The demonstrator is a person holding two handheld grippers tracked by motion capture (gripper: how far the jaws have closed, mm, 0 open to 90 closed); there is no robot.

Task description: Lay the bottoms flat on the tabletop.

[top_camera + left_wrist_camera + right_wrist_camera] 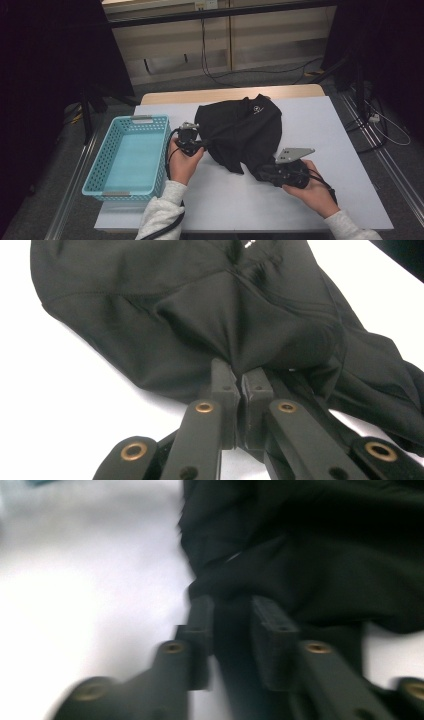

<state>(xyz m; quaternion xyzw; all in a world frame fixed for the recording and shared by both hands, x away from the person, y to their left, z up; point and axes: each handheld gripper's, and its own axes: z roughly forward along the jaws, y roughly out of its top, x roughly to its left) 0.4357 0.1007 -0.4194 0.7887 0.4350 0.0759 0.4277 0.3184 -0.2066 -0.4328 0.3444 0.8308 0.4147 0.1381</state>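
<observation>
A black garment (245,127) with a small white logo lies bunched on the white tabletop (325,125). My left gripper (204,144) is at the garment's left edge. In the left gripper view its jaws (239,371) are pressed together on a pinched fold of the black cloth (200,315). My right gripper (262,174) is at the garment's lower right corner. In the blurred right gripper view its jaws (232,602) stand apart, with dark cloth (325,555) lying between them and not squeezed.
A light blue plastic basket (142,120) stands at the table's left side, beside my left hand. Bare white table lies in front of and to the right of the garment. Cables run across the floor behind the table.
</observation>
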